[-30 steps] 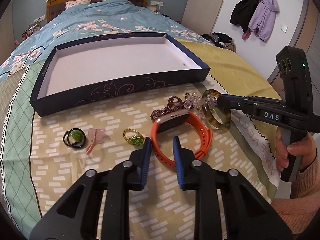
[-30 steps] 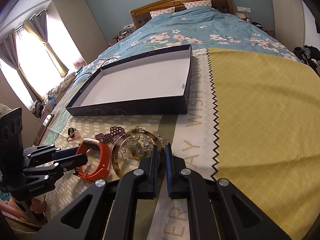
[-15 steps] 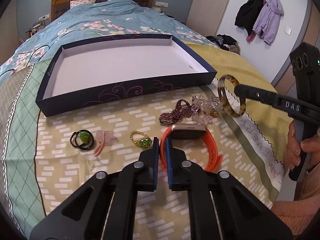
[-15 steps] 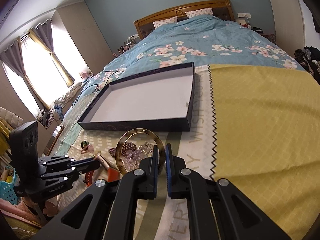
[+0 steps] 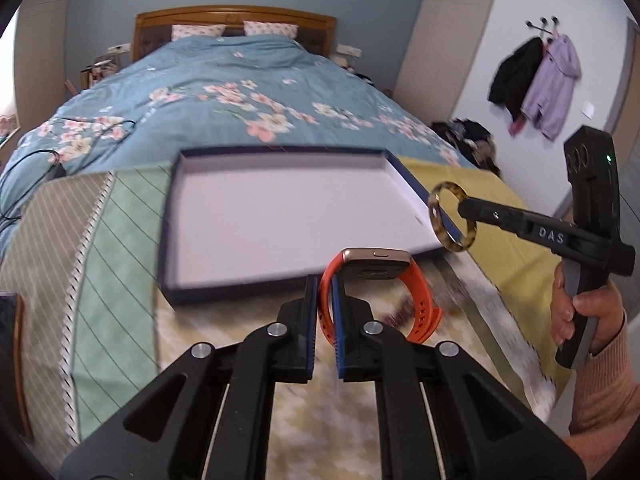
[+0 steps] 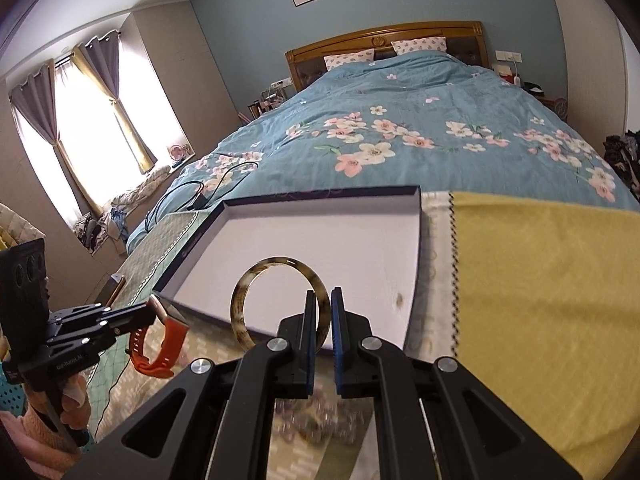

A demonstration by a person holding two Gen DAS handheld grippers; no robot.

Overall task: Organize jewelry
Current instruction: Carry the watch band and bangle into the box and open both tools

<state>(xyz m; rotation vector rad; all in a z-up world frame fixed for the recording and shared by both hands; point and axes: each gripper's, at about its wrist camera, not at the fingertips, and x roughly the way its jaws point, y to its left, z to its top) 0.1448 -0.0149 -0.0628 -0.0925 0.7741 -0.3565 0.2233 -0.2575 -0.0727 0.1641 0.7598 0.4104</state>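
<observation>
The left gripper is clamped on the orange strap of a watch, whose gold-toned case faces up just past the fingertips; the rest of the strap curls down to the right, clear of the bedspread. In the right wrist view the same watch hangs from that gripper at the far left, near the near-left corner of the box. The right gripper is closed on the rim of a tortoiseshell bangle, gripping its right side so that the ring stands upright and open toward the camera, in front of the box's near wall. From the left wrist view the bangle shows held edge-on at the tip of the right gripper, off the near-right corner of the box, with the person's hand on the handle below. The box is a shallow, dark blue tray with a white floor, lying on a patterned cloth spread over the near end of the bed; in both views its floor shows bare apart from a small dark mark near the right wall. A yellow cloth lies to the right of the box. Beneath the right gripper, a blurred heap of pale beads lies on the cloth, too smeared to make out further. Farther off, the blue floral quilt runs to a wooden headboard.
</observation>
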